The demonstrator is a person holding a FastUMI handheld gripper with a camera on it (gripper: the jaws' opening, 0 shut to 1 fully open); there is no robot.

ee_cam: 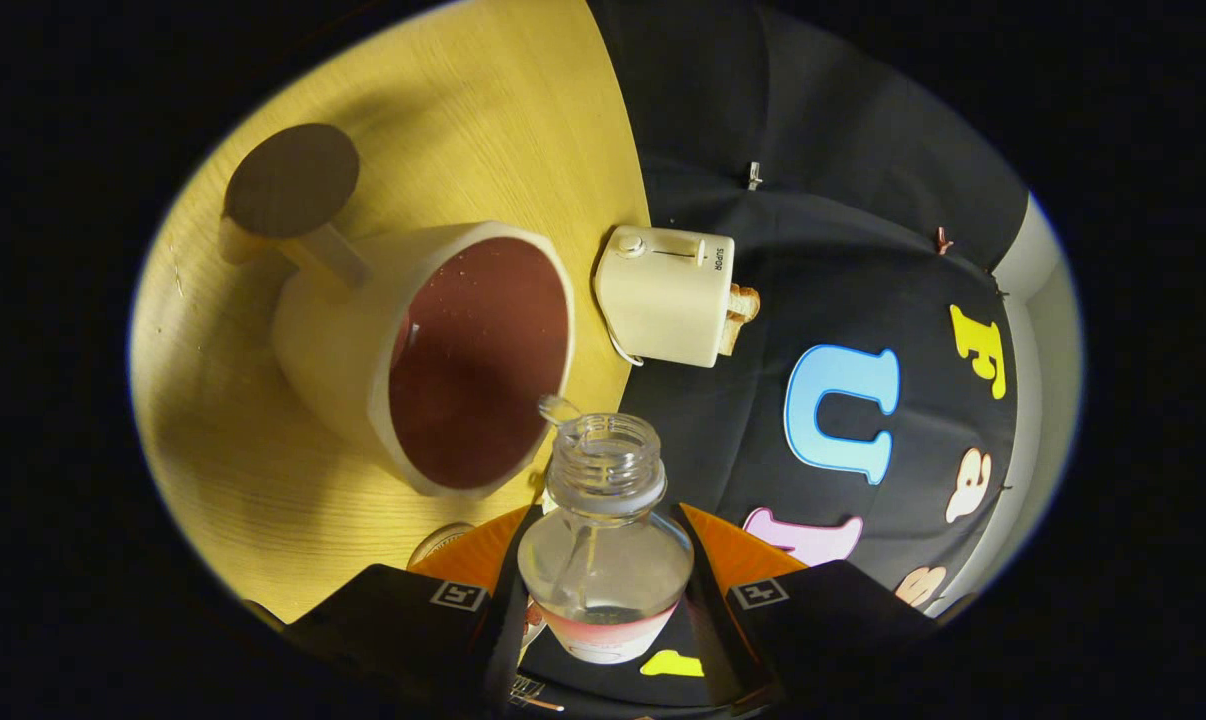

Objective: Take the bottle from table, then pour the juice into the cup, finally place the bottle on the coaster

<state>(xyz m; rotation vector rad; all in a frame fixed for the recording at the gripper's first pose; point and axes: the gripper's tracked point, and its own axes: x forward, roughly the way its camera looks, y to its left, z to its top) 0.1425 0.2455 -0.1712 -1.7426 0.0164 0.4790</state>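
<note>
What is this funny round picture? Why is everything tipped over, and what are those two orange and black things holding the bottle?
The camera rides on a hand-held gripper, a tool with two fingers that a person carries. It looks forward along the fingers, so when the tool tilts, the whole room looks tilted. The fingers squeeze a clear bottle with no cap, tipped toward a big cream cup that is dark red inside. A little liquid is leaving the bottle's mouth over the cup's rim. The cup stands on a yellow wooden table. Beyond it is a round brown coaster, and beside it a cream toaster with bread.
</note>
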